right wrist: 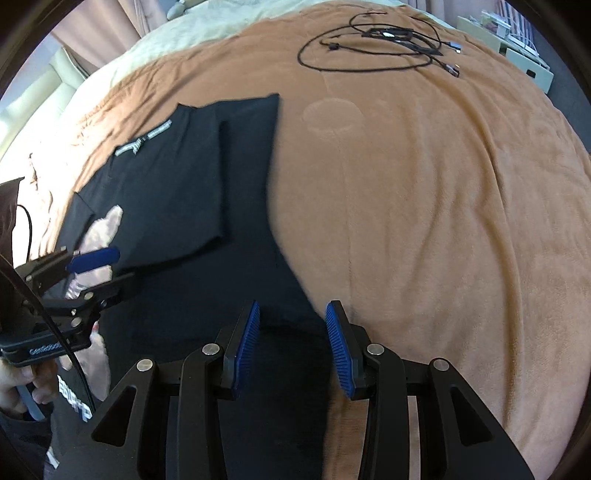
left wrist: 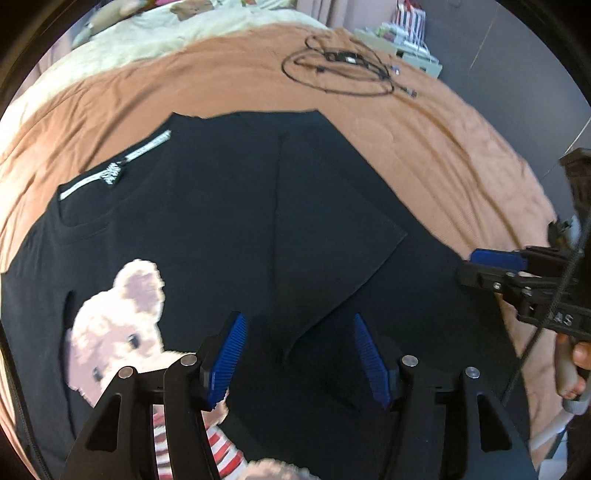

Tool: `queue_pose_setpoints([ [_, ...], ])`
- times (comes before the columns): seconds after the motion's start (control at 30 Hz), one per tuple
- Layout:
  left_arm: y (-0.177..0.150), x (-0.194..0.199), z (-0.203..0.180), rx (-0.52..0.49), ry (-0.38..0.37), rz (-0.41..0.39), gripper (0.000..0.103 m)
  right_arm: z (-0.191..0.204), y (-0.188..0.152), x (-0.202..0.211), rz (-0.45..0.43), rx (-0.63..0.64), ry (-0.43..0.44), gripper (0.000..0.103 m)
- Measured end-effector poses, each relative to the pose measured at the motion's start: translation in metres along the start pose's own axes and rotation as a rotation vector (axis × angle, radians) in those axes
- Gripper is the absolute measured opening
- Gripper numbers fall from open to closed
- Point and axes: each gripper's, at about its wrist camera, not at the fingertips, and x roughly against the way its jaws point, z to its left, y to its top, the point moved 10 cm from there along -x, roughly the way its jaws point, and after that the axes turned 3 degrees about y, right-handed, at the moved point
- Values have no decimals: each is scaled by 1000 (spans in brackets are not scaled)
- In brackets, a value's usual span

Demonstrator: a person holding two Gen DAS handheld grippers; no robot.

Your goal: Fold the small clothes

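Observation:
A black T-shirt [left wrist: 229, 206] with a teddy-bear print [left wrist: 118, 325] lies flat on the brown blanket, its right sleeve folded inward over the body [left wrist: 325, 240]. My left gripper [left wrist: 297, 360] is open and empty just above the shirt, near the tip of the folded sleeve. My right gripper [right wrist: 291, 347] is open and empty over the shirt's right edge [right wrist: 266, 258]. The right gripper also shows at the right of the left wrist view [left wrist: 495, 266], and the left gripper at the left of the right wrist view [right wrist: 99, 269].
The brown blanket [right wrist: 424, 203] covers the bed. A coil of black cables [left wrist: 343, 70] lies at the far side; it also shows in the right wrist view [right wrist: 384, 44]. A pale quilt [left wrist: 155, 33] lies behind. A white shelf unit [right wrist: 524, 62] stands beyond the bed.

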Motion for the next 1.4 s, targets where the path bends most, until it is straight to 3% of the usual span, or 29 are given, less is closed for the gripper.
queue_pose_setpoints([
  [0.1, 2, -16, -2, -22, 42, 11, 62, 2, -2, -2, -15, 4, 9, 35],
  [0.37, 22, -18, 11, -56, 160, -57, 62, 1, -7, -5, -28, 11, -4, 35],
  [0.6, 26, -15, 70, 49, 258, -58, 62, -3, -11, -4, -38, 25, -4, 35],
  [0.67, 27, -11, 85, 91, 253, -64, 64, -3, -12, -4, -40, 27, -7, 35],
  [0.77, 26, 4, 114, 154, 323, -85, 64, -3, -13, -3, -43, 24, -4, 35],
  [0.9, 17, 19, 129, 221, 261, -91, 64, -1, -14, 1, -45, 27, -35, 35],
  [1.13, -2, 61, 136, 237, 166, -133, 64, 19, -19, 37, -96, 46, -84, 35],
  [1.4, -30, 138, 161, 296, 163, -214, 64, 44, -40, 100, -174, 44, -94, 35],
])
